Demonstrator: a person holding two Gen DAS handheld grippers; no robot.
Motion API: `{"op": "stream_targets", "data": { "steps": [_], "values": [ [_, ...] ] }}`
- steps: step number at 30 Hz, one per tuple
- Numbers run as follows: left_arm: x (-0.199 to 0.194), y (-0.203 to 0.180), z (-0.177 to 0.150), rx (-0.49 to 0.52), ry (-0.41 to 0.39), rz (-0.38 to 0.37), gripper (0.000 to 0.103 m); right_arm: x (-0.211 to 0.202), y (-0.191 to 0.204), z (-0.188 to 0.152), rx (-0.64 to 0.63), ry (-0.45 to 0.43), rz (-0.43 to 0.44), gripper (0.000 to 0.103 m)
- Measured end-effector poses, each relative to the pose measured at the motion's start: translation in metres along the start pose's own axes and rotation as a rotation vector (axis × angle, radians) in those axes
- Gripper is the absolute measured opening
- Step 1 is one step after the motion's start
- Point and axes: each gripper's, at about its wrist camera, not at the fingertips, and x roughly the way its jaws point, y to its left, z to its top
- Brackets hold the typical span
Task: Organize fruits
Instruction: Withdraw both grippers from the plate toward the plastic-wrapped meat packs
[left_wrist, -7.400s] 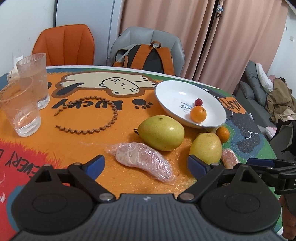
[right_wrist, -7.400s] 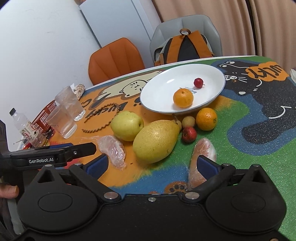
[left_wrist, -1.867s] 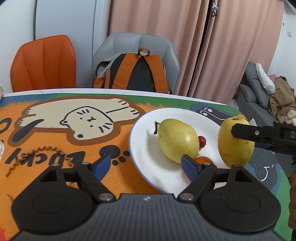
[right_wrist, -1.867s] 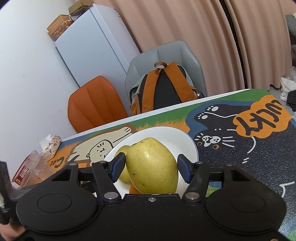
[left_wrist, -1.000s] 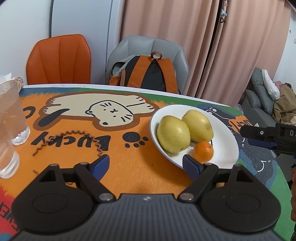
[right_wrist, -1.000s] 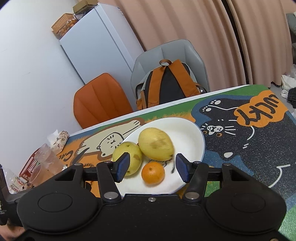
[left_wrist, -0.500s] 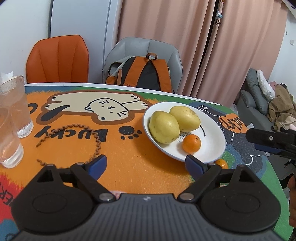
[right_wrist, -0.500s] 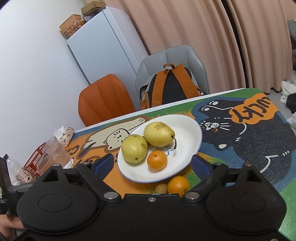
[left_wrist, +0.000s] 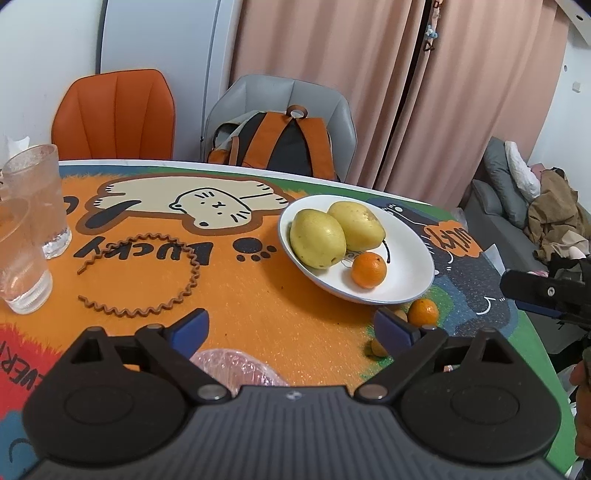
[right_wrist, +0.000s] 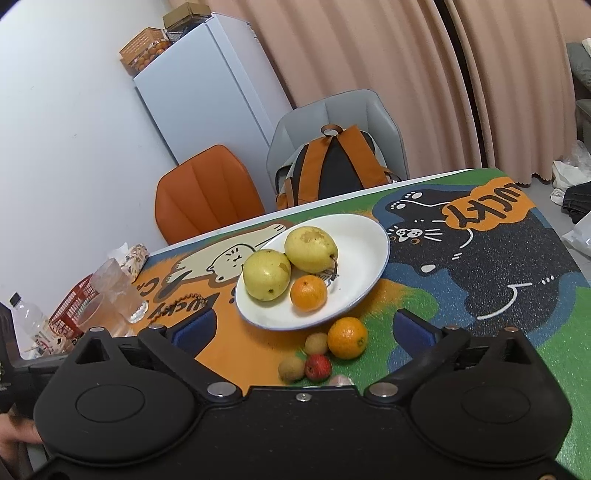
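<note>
- The white plate sits mid-surface and serves as the collecting spot; two pears lie touching at its far left, with one orange just near of them.
- A loose orange, two small brown fruits and a red one lie off the plate, near its rim, probably next.
- My right gripper has jaws opening, nothing between them, hanging over those small fruits.
- My left gripper also has jaws opening and empty, above the surface, with a wrapped piece beneath.
</note>
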Motion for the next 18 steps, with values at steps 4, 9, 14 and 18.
{"op": "stream_targets", "data": {
  "steps": [4, 9, 14, 18],
  "values": [
    [-0.004, 0.003, -0.006, -0.002, 0.005, -0.002, 0.095, -0.004, 0.001, -0.008, -0.007, 0.015, -0.002, 0.103],
    [-0.004, 0.007, -0.016, -0.011, 0.017, 0.005, 0.095, -0.007, 0.001, -0.02, -0.011, 0.034, -0.019, 0.103],
    [-0.002, 0.011, -0.028, -0.013, 0.036, 0.022, 0.095, -0.009, 0.002, -0.03, -0.015, 0.05, -0.029, 0.103],
    [0.0, 0.015, -0.033, -0.02, 0.047, 0.029, 0.095, -0.009, 0.003, -0.036, -0.026, 0.065, -0.043, 0.103]
  ]
}}
